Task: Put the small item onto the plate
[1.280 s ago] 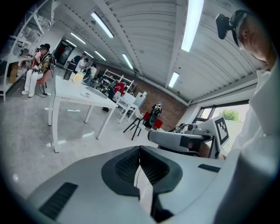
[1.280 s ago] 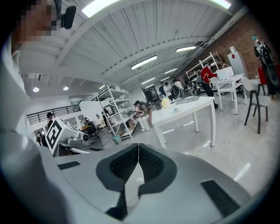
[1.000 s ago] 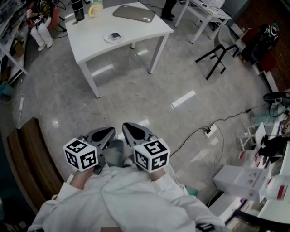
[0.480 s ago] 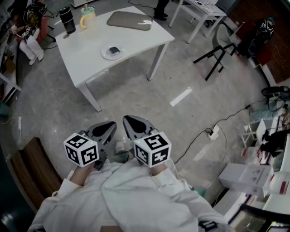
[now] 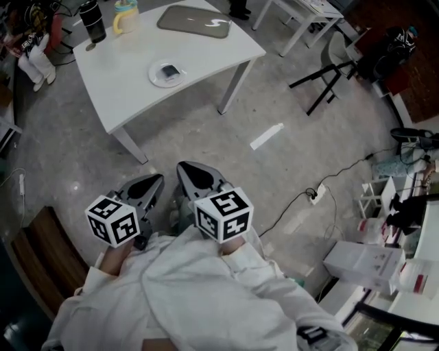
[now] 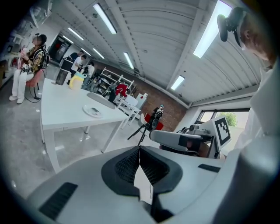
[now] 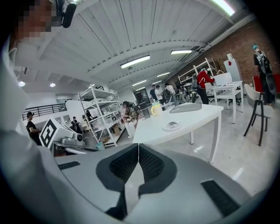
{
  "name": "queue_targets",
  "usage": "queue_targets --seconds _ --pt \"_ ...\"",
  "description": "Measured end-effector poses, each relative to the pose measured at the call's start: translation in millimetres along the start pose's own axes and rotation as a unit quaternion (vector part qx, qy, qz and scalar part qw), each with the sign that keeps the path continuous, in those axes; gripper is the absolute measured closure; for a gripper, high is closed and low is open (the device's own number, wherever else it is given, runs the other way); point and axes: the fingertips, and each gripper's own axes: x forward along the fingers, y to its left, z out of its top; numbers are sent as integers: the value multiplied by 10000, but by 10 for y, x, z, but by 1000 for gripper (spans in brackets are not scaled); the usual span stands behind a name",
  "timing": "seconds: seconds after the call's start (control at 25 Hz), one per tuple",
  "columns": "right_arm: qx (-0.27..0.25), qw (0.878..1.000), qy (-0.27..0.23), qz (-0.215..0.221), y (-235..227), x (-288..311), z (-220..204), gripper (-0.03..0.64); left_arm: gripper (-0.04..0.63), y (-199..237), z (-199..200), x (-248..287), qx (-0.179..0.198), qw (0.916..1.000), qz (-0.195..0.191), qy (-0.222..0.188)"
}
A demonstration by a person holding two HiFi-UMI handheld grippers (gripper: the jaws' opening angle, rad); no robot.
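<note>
Your left gripper [image 5: 158,179] and right gripper [image 5: 183,167] are pressed shut, empty, well short of the round white plate [image 5: 154,75]; pinch its small dark, probably light item [image 5: 171,69] edgewise.

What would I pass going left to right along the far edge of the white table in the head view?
First the tall black tumbler → pale yellow mug → flat grey rounded pad.

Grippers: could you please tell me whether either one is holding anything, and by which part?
Nothing is held: the left gripper and the right gripper both have their jaws shut together, with nothing between them.
</note>
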Motion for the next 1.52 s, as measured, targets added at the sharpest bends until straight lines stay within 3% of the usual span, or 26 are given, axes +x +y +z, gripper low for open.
queue_targets --seconds 0.32,0.68,1.24,1.52 --pt "49 10000 28 54 -323 436 170 601 584 397 253 293 -78 9999 131 27" --pt "111 9999 107 51 -932 1049 594 601 584 907 840 800 -302 9993 209 -100" --pt "-106 9983 301 494 -1706 1916 1463 601 584 1532 1883 1599 -331 9974 572 -297" --pt "-180 9959 386 803 -1962 2242 1665 601 584 1745 2132 1963 -370 9973 555 -312"
